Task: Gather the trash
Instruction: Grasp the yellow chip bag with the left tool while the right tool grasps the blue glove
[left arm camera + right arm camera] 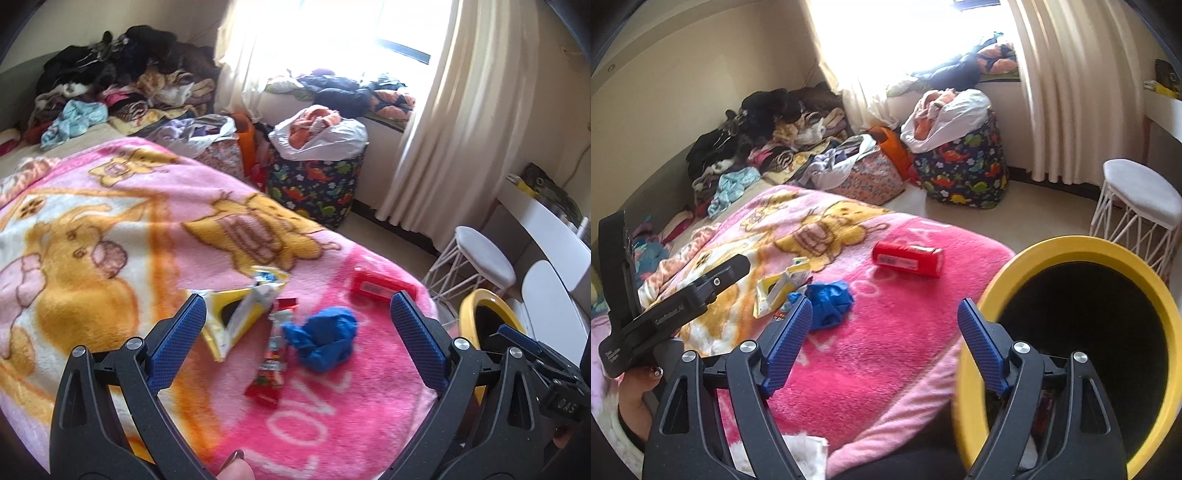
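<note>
Trash is lying on the pink blanket (110,229) covering the bed: a crumpled blue glove (323,341), a yellow-and-white wrapper (240,314), a red snack wrapper (273,363) and a red pack (376,286) farther toward the bed's edge. Both tools are hanging over it with jaws spread wide, gripping nothing: the left gripper (297,306) is facing the glove, the right gripper (884,308) is sitting beside the yellow-rimmed bin (1067,254).
</note>
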Demonstrator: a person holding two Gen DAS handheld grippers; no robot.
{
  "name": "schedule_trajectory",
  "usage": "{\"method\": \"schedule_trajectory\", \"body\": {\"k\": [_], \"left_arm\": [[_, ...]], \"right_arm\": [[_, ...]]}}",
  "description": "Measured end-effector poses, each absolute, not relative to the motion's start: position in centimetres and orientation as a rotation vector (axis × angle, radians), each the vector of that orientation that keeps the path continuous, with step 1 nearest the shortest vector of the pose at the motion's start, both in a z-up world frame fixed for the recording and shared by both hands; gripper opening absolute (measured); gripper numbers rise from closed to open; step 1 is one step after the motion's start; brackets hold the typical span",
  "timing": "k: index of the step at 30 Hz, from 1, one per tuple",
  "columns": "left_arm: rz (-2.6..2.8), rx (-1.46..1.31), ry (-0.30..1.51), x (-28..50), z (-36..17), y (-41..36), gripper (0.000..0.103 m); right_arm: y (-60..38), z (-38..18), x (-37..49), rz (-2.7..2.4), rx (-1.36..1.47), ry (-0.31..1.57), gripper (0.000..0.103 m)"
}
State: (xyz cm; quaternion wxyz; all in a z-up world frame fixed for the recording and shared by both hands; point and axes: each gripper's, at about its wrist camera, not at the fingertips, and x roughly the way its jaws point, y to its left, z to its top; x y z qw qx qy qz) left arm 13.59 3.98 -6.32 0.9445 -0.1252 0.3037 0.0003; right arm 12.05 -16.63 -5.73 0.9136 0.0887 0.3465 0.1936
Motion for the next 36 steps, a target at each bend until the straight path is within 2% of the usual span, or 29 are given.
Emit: {"method": "schedule_trajectory", "body": {"k": [8,20,25,31,33,35,36], "left_arm": [[0.074,-0.337,0.675,14.0,-8.7,7.7,0.09],[0.05,-0.508,0.77,15.2,-12.3,10.4,0.049],[0.02,-0.555,0.792,16.0,-13.1,10.5,0.044],[0.016,-0.575,0.806,16.7,-13.6,10.8,0.039],[0.016,-0.58,0.808,16.9,-13.7,10.8,0.039],[0.016,-0.579,0.81,17.1,-13.8,10.7,0.037],[0.016,-0.576,0.813,17.2,-13.8,10.6,0.034]], "right_arm": [[-13.2,-7.5,14.2,0.46,0.159,0.773,0.078],[-9.4,-10.6,18.2,0.521,0.154,0.87,0.077],[-8.4,-11.5,19.7,0.541,0.175,0.902,0.073],[-7.1,-12.8,20.7,0.563,0.173,0.946,0.059],[-6.9,-12.9,20.8,0.578,0.179,0.956,0.038],[-7.0,-12.8,20.5,0.591,0.183,0.951,0.027],[-7.0,-12.6,20.2,0.593,0.181,0.944,0.026]]}}
